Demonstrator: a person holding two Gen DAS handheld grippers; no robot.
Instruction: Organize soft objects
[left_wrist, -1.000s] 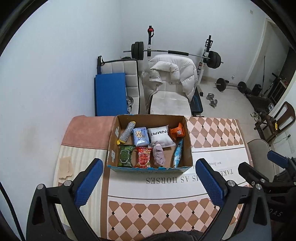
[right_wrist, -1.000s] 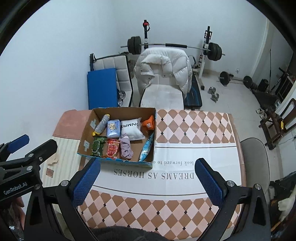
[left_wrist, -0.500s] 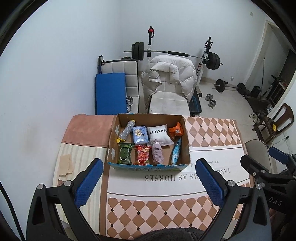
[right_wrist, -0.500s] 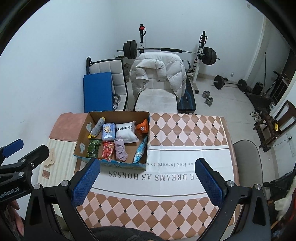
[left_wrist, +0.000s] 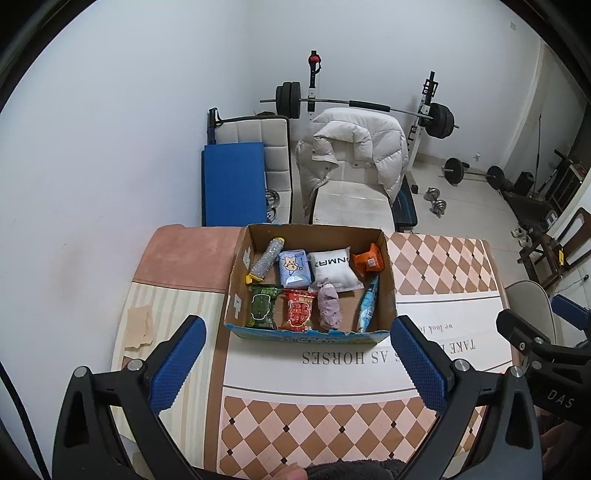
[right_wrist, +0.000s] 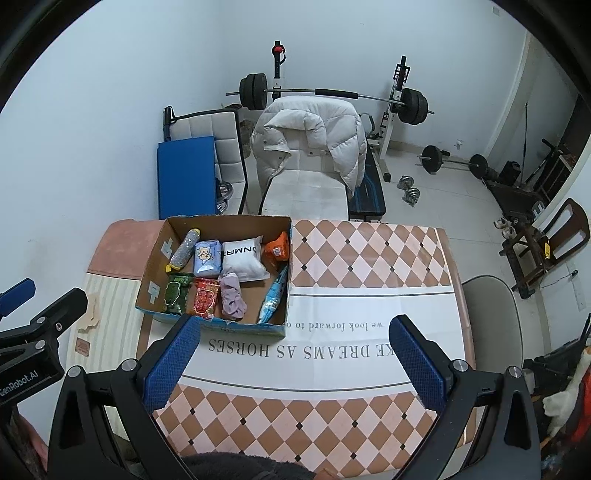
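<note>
You are holding both tools above the table, each with its fingers spread wide and nothing between them. The cardboard box is sitting straight ahead of your left hand-held gripper, and ahead and to the left of your right hand-held gripper, so the left is nearer. Inside, the white pillow pack, the purple cloth and the blue tube are lying with their long axes pointing away from you.

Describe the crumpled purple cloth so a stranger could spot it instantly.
Find the open cardboard box on the table. In its near row, the purple cloth lies between a red snack packet and a blue tube. It alone is bunched fabric, not printed packaging.
</note>
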